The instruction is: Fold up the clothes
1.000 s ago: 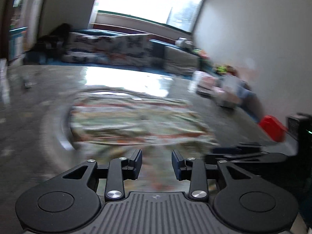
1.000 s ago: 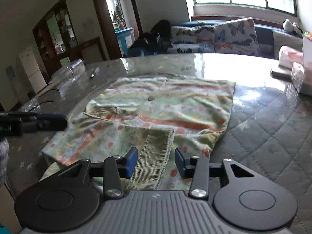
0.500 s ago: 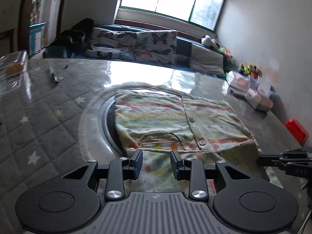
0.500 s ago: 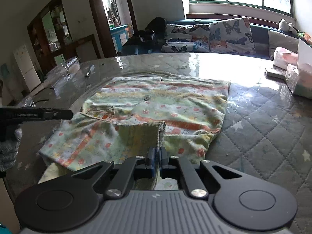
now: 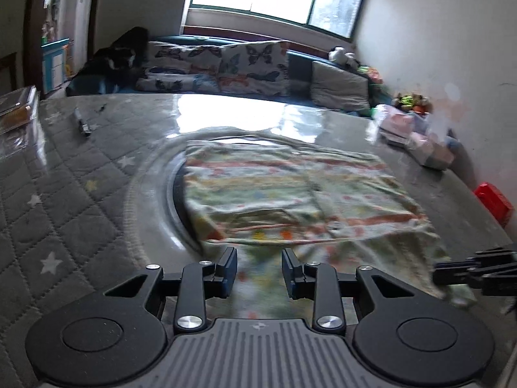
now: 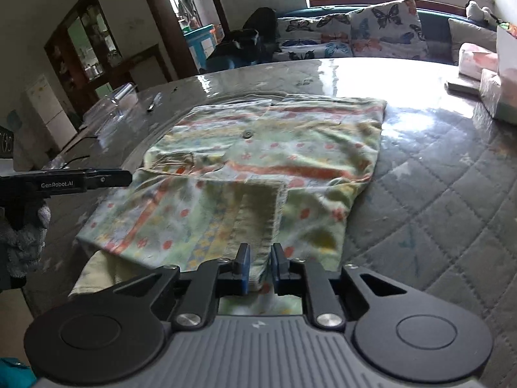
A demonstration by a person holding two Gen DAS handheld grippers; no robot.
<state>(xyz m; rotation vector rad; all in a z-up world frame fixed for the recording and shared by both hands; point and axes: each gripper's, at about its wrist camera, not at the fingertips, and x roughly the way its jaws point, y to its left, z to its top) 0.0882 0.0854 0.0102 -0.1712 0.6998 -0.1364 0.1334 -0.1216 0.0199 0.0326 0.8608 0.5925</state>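
A pale green floral shirt with orange stripes (image 5: pixel 290 194) lies partly folded on the grey quilted table; it also shows in the right wrist view (image 6: pixel 274 161). My left gripper (image 5: pixel 259 271) is open and empty over the shirt's near edge. My right gripper (image 6: pixel 260 266) is shut on the ribbed cuff of the shirt's sleeve (image 6: pixel 258 220), which is folded over the shirt's body. The right gripper also shows at the right edge of the left wrist view (image 5: pixel 478 271), and the left gripper at the left of the right wrist view (image 6: pixel 80 179).
Tissue packs and boxes (image 5: pixel 416 135) stand at the table's right side, with a red box (image 5: pixel 492 199) nearer. A small dark object (image 5: pixel 81 124) and a plastic container (image 5: pixel 17 110) lie at the far left. A sofa with butterfly cushions (image 5: pixel 226 64) stands behind the table.
My right gripper closed on the sleeve cuff half a second ago and still holds it, now lifted slightly. My left gripper stays open and has drawn back a little toward the shirt's near edge.
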